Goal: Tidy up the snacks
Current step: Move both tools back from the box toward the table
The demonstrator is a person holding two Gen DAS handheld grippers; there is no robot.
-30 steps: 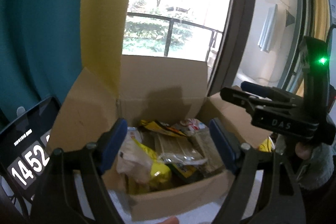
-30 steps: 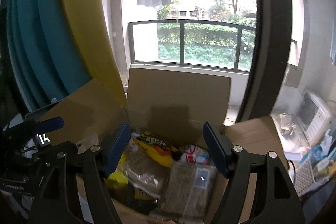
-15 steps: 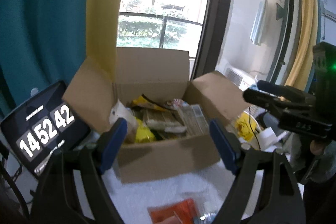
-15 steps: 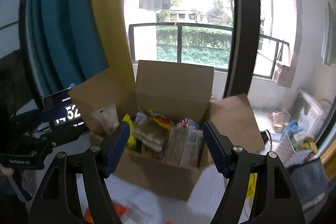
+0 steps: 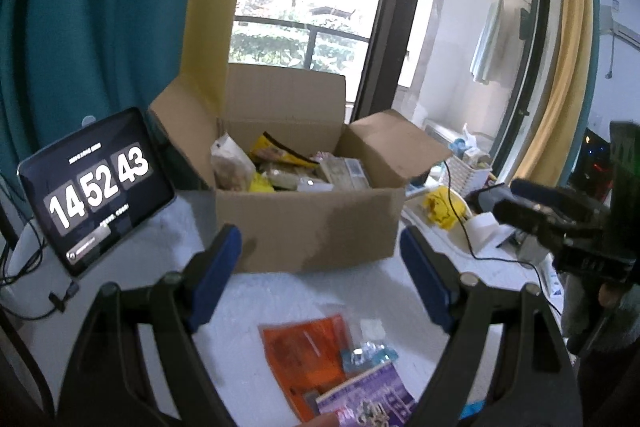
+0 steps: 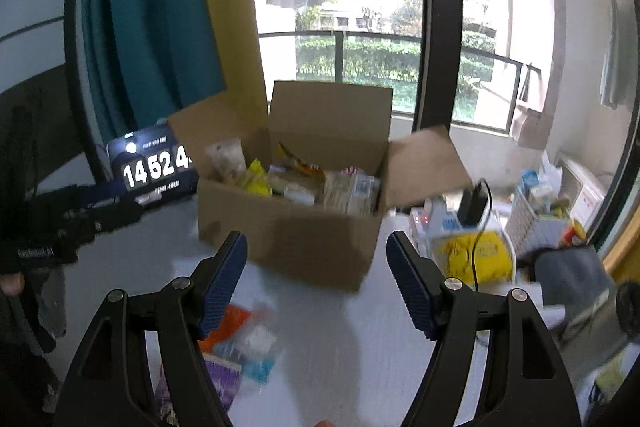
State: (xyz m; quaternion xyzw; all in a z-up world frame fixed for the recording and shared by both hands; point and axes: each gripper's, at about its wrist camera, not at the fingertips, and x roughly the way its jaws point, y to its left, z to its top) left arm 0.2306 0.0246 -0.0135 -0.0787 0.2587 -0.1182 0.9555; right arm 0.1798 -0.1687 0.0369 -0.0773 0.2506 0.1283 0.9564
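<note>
An open cardboard box full of snack packets stands on the white table; it also shows in the right wrist view. My left gripper is open and empty, held in front of the box. An orange packet, a blue-clear packet and a purple packet lie on the table just below it. My right gripper is open and empty, in front of the box; the same packets lie by its left finger, blurred.
A tablet showing a clock leans left of the box. Right of the box are a yellow bag, a cable, a white basket and clutter. Curtains and a window stand behind. The table is white.
Both grippers have pulled back and up from over the box; the box now looks smaller and farther, and loose packets on the table have come into view. Both stay open.
</note>
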